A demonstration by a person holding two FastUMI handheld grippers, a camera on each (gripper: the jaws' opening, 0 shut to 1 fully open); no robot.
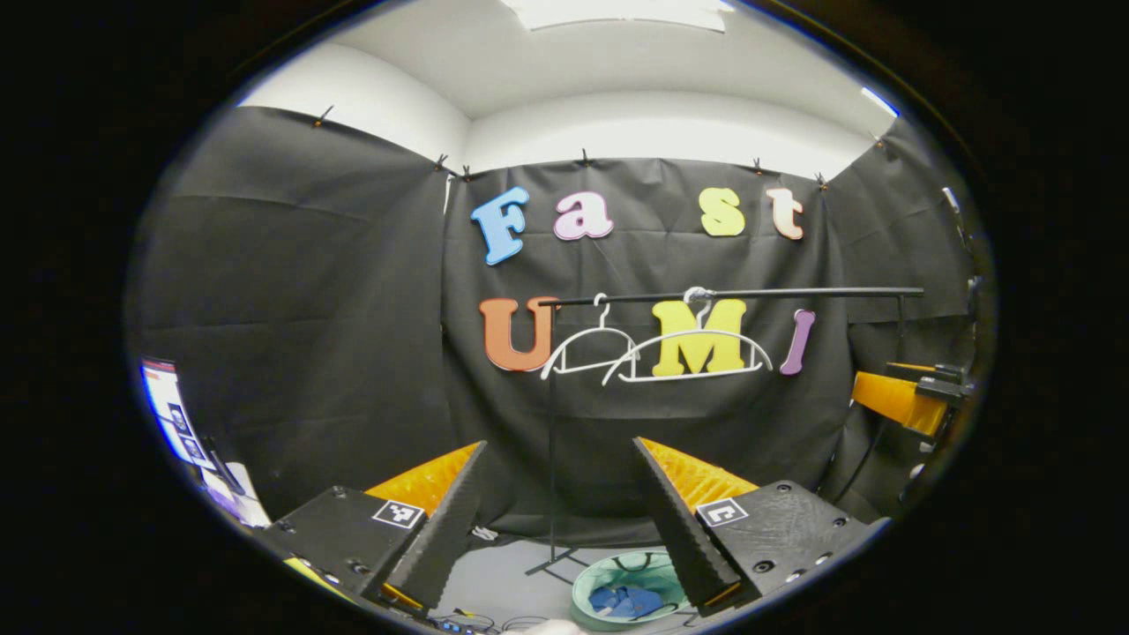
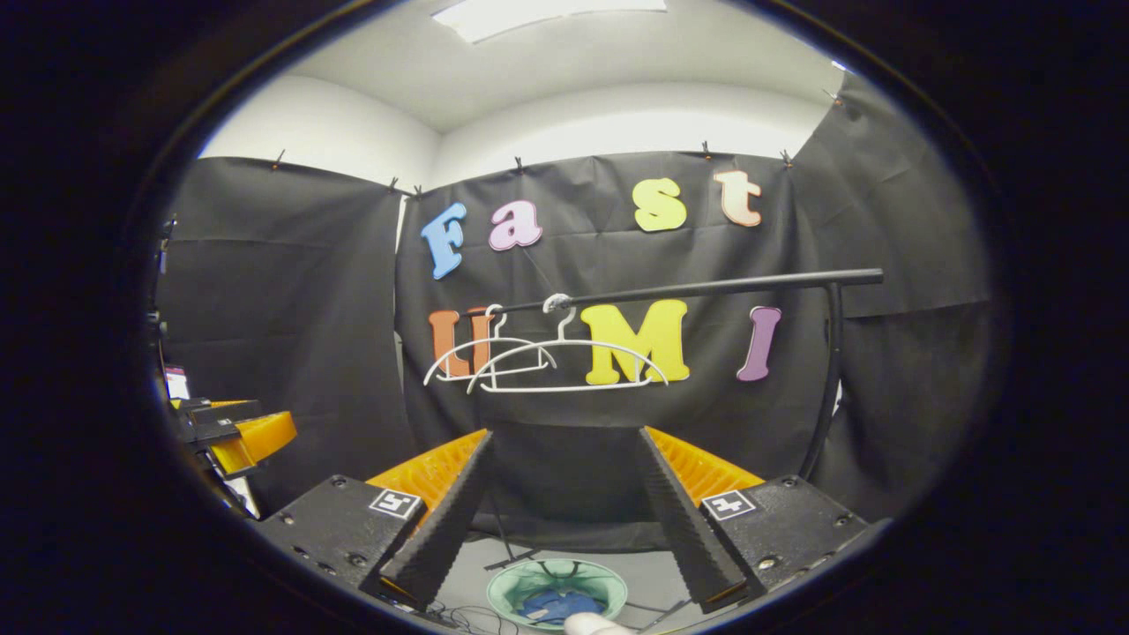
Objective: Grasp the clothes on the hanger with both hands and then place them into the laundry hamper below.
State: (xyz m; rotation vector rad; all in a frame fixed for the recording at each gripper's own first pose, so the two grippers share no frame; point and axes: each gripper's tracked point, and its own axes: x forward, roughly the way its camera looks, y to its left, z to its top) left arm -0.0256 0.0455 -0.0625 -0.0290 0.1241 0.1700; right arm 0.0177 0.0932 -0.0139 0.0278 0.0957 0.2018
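Clothes point(image 2: 554, 606) lie in hamper point(image 2: 503, 586) beneath bare hangers point(image 2: 564, 366).

Open air between bare hangers point(image 2: 564, 357) and hamper point(image 2: 557, 593) below; rail's upright point(image 2: 827, 388) alongside.

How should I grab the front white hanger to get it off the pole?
Grip the hanger by its straight bottom bar, near the middle, coming from the front with the jaws above and below it. That bar is thin, level and bare. The hook sits over the pole, so lifting up should free it.
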